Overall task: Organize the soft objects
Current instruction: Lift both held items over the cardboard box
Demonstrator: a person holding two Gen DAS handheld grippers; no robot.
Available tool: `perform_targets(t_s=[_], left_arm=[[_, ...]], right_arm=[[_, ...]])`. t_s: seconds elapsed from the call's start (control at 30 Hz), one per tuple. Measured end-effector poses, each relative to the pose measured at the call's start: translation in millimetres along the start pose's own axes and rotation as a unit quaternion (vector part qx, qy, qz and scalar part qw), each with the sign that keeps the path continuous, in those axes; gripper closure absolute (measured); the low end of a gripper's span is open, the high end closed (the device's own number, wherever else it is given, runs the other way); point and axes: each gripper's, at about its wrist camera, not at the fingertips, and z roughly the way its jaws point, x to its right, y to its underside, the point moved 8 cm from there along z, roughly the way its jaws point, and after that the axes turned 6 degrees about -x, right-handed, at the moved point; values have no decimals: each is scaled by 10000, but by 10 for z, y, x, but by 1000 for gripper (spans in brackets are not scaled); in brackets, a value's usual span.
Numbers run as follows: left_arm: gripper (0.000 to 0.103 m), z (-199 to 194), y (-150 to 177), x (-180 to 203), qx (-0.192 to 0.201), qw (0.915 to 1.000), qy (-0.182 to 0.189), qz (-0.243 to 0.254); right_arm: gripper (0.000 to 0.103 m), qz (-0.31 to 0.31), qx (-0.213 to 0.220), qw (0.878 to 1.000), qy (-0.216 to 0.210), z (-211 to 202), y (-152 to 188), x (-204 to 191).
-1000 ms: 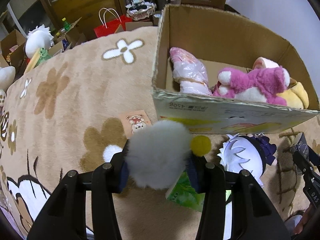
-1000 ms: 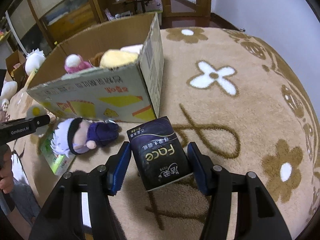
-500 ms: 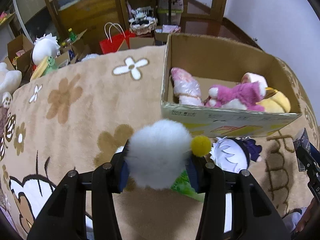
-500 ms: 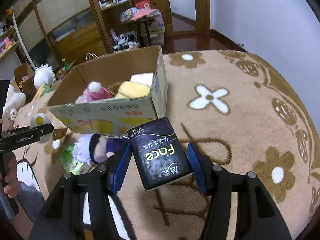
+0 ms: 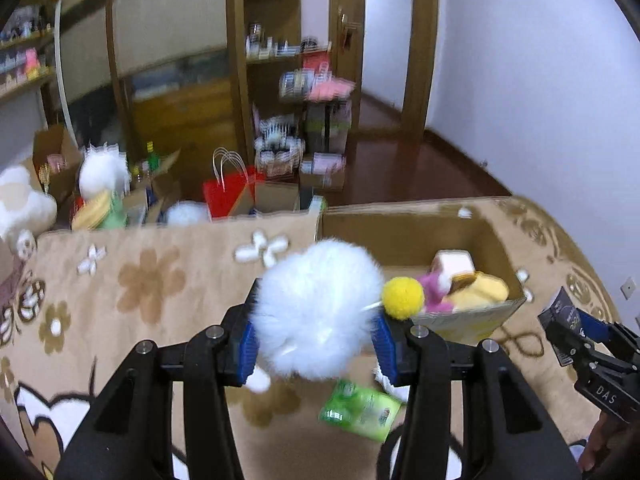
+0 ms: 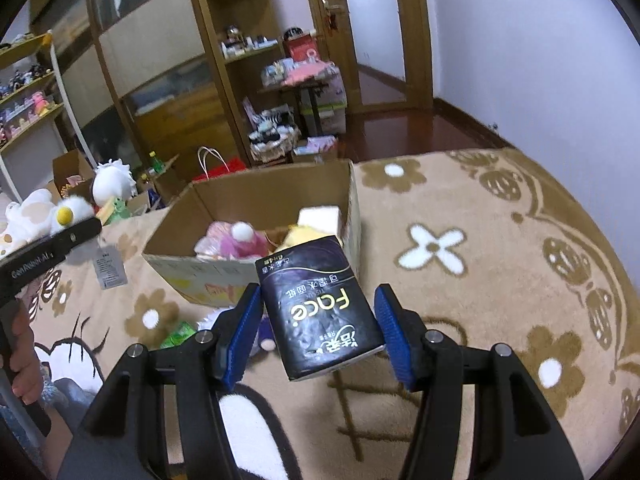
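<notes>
My left gripper (image 5: 316,336) is shut on a fluffy white plush (image 5: 316,312) with a yellow pompom (image 5: 402,297), held up in the air above the rug. My right gripper (image 6: 318,330) is shut on a black tissue pack (image 6: 320,308) printed "Face", also lifted. Beyond both stands an open cardboard box (image 5: 404,236) (image 6: 256,200) holding a pink plush (image 6: 234,240), a yellow plush (image 5: 478,292) and a white block (image 6: 320,218). On the rug below lie a green packet (image 5: 360,410) and part of a white-haired doll (image 6: 208,322).
A beige flower-patterned rug (image 6: 480,264) covers the floor. Past its far edge are a red paper bag (image 5: 228,196), small boxes, white plush toys (image 6: 112,180) and wooden shelving (image 6: 224,60). A person's hand (image 6: 20,344) grips the left tool's handle.
Both grippers rose and tilted upward with their loads, so the room behind the box came into view. The box, the green packet and the doll now sit lower and smaller in both views.
</notes>
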Motion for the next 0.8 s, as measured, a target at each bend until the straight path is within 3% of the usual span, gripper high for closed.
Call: perform_targets(t_s=[0.13,0.37,0.8], left_arm=[[57,-193,-130,115,419,9989,-40,215],[57,-331,-288,235,756,9964,-67,367],[57,-90,-510,272,894,9955,-127,302]], right_arm=[[43,-42,246,9997,-40,-125,-123,-37],[45,-156,689,9974,-102,-306,-408,-94],[50,-307,988,9945,-192,-93,-779,-154]])
